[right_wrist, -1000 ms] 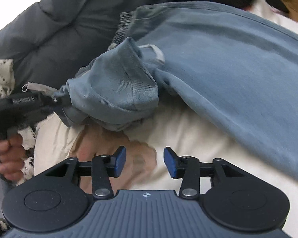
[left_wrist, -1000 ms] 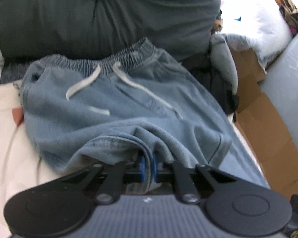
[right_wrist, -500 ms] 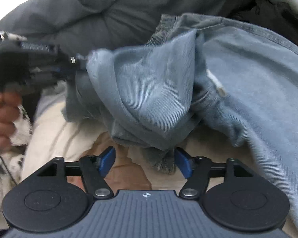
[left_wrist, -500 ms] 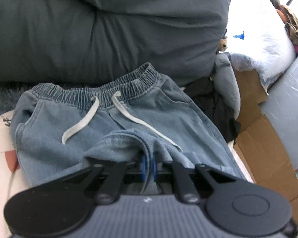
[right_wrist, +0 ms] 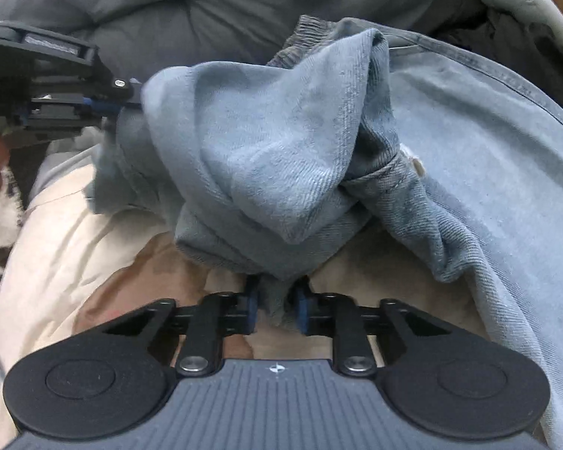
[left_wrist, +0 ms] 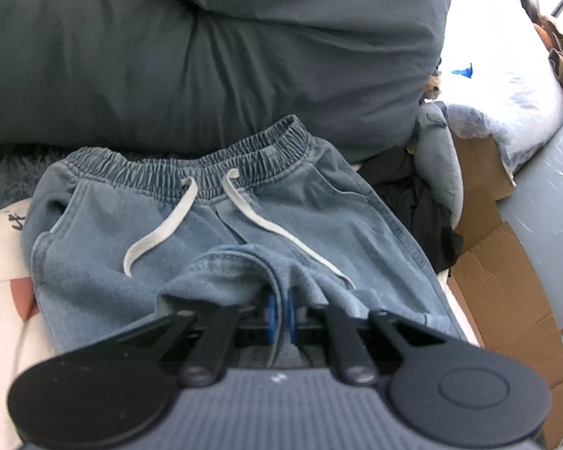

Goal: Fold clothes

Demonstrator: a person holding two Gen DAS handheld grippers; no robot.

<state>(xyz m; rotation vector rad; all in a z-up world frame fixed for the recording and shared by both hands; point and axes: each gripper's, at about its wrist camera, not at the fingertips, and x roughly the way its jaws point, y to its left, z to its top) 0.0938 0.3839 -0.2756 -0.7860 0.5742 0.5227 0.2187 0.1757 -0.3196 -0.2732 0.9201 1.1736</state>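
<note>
Light blue denim trousers (left_wrist: 311, 221) with an elastic waistband and a white drawstring (left_wrist: 169, 225) lie on a cream bedspread (left_wrist: 0, 300), waistband toward a dark grey duvet. My left gripper (left_wrist: 280, 313) is shut on a leg cuff, which it holds folded up over the trouser body. In the right wrist view the same lifted leg (right_wrist: 266, 165) bunches in front, and my right gripper (right_wrist: 276, 309) is shut on its hanging lower edge. The left gripper (right_wrist: 105, 107) shows there at the left, pinching the cloth's other corner, with a hand behind it.
A bulky dark grey duvet (left_wrist: 206, 48) fills the back. Black clothing (left_wrist: 424, 206) and a grey garment (left_wrist: 439, 157) hang at the bed's right edge, with flattened cardboard (left_wrist: 506, 262) and a white pillow (left_wrist: 506, 75) beyond. The cream bedspread (right_wrist: 67, 232) lies below the trousers.
My right gripper went from open under the lifted leg to shut on its lower edge. My left gripper carried the cuff up and toward the waistband.
</note>
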